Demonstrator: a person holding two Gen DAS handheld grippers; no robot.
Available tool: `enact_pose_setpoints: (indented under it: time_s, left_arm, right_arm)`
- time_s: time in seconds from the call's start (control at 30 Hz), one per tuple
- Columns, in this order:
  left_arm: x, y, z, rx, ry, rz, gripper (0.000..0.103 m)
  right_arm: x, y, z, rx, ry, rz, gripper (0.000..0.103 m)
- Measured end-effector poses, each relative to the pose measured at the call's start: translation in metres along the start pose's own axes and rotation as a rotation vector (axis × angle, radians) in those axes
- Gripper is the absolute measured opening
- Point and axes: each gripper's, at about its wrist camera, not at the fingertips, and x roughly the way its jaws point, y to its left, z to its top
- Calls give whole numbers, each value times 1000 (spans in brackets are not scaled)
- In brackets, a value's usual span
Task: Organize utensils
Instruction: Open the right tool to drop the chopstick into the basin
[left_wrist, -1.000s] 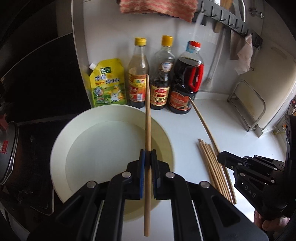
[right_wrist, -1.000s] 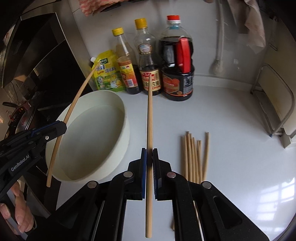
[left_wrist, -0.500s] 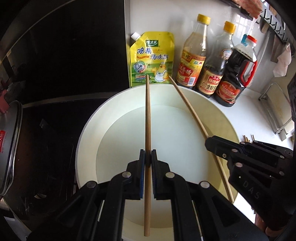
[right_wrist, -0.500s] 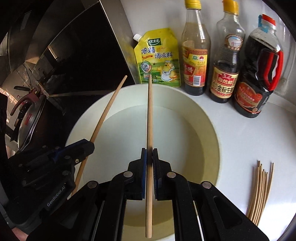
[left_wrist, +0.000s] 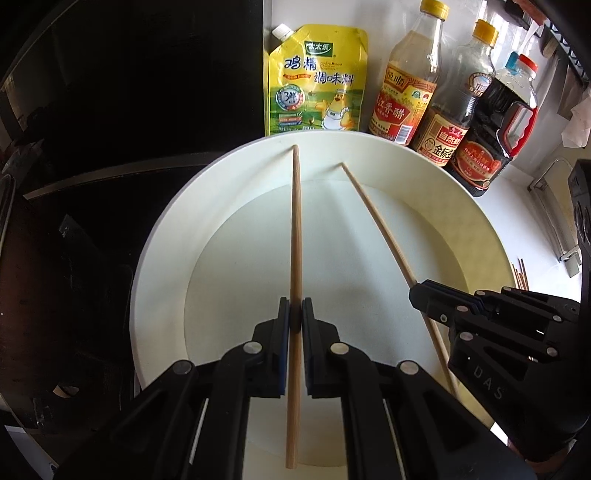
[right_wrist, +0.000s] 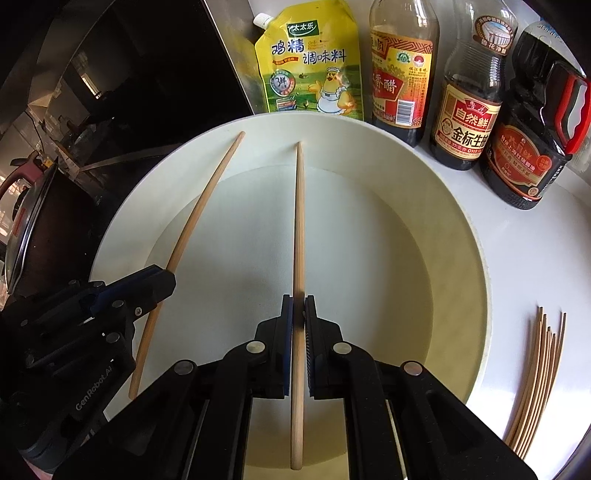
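Observation:
A large white basin (left_wrist: 166, 236) (right_wrist: 476, 236) stands on the white counter. My left gripper (left_wrist: 294, 317) is shut on a wooden chopstick (left_wrist: 295, 229), held over the basin and pointing at its far rim. My right gripper (right_wrist: 298, 314) is shut on a second chopstick (right_wrist: 298, 221), also over the basin. Each gripper shows in the other's view: the right gripper (left_wrist: 419, 293) with its chopstick (left_wrist: 373, 214), the left gripper (right_wrist: 166, 284) with its chopstick (right_wrist: 207, 199). A bundle of several loose chopsticks (right_wrist: 539, 376) lies on the counter right of the basin.
Behind the basin stand a yellow seasoning pouch (left_wrist: 317, 81), a vinegar bottle (left_wrist: 404, 92), a soy sauce bottle (left_wrist: 454, 107) and a dark jug with a red handle (left_wrist: 495, 136). A dark stove area with a pot (right_wrist: 26, 221) lies left.
Both grippers have moved left and forward with their chopsticks, from beside the basin to over its middle, and now sit lower and closer to it.

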Motion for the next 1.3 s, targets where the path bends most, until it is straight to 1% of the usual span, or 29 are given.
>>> enact_pose_setpoints:
  time_s: [0.17,0.23,0.3,0.33,0.4,0.5,0.77,0.87,1.07,1.2,1.3]
  left_arm:
    - [3,3,3,-11,14,3,8]
    - [-1,3,4,-12,6,11,18]
    - [-6,5,5,-15,-10,22,25]
    - [-8,6,5,-18,-17,24,28]
    - [-14,8,5,-27,-29,27,32]
    - [-23,10,3,-40,-46,26,45]
    - [-41,12,-5,-63,-64,32,45]
    - [-48,10,-10,-69,-74,35,49]
    - [-64,3,-22,-77,-89,41,52]
    - [-73,-4,-28,-77,-99,39,53]
    - [-78,-11,-32,-75,-103,30,54]
  right_arm:
    - [2,-3,-1,8,3,3,6]
    - [-3,-5,-3,15,-5,0,7]
    - [-8,-6,-3,21,-14,-2,12]
    - [-10,-7,-4,23,-20,-3,12]
    - [-14,-8,-5,26,-26,-5,13]
    - [-19,-10,-9,32,-29,-1,13]
    - [-36,-12,-19,32,-51,4,15]
    - [-44,-11,-24,25,-59,5,15]
    - [-64,-11,-37,6,-80,2,16]
    - [-76,-15,-47,4,-90,2,20]
    - [-84,-19,-55,10,-92,9,20]
